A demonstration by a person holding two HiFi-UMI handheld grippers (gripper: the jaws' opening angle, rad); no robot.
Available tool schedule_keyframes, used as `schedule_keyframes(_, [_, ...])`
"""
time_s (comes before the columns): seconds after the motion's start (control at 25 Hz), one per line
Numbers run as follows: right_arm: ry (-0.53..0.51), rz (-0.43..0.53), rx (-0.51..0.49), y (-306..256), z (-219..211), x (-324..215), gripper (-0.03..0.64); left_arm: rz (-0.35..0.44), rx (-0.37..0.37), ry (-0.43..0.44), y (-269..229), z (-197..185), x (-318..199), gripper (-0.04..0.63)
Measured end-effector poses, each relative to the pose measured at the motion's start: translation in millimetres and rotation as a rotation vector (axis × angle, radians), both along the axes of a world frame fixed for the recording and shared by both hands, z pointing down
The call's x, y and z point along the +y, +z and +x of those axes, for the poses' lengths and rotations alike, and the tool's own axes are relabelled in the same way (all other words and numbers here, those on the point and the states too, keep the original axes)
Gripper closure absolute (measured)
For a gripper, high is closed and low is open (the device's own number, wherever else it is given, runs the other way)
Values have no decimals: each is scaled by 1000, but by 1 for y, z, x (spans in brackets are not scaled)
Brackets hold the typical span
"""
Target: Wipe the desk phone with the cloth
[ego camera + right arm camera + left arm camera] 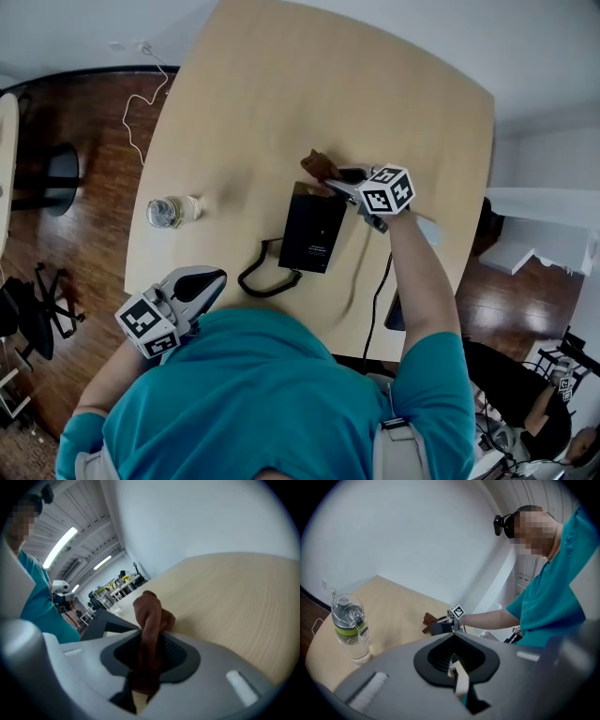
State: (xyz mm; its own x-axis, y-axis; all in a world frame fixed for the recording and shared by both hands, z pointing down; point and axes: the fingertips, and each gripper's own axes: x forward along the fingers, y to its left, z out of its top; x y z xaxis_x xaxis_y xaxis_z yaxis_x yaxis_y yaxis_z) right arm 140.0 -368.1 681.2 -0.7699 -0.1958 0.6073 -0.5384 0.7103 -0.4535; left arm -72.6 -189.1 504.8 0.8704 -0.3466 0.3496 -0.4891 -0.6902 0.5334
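— Right gripper?
— Pinching the brown cloth at the far end of the black desk phone, lying on the table.
— Left gripper?
— Hovering by the table's near edge, jaws pressing together on nothing, well apart from the desk phone.
— Anything else?
— 1 clear bottle, standing upright, left of the desk phone.
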Motion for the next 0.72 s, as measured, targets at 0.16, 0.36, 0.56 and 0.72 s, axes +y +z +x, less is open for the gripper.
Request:
schedule_keyframes(0.16, [-66,114,223,11,8,-5,511,-2,6,-17,-1,-6,0,591])
schedule_keyframes(0.36, [-54,105,-30,-46,-37,-22,511,-4,16,-41,-3,-19,0,591])
schedule_keyframes(0.56, [-263,-43,-32,-32,-76,-5,509,-12,21,-64,-1,-29,2,591])
schedule_keyframes(0.72, [-356,-69,27,-22,-80,1,509,-22,20,-96,0,-41,1,591])
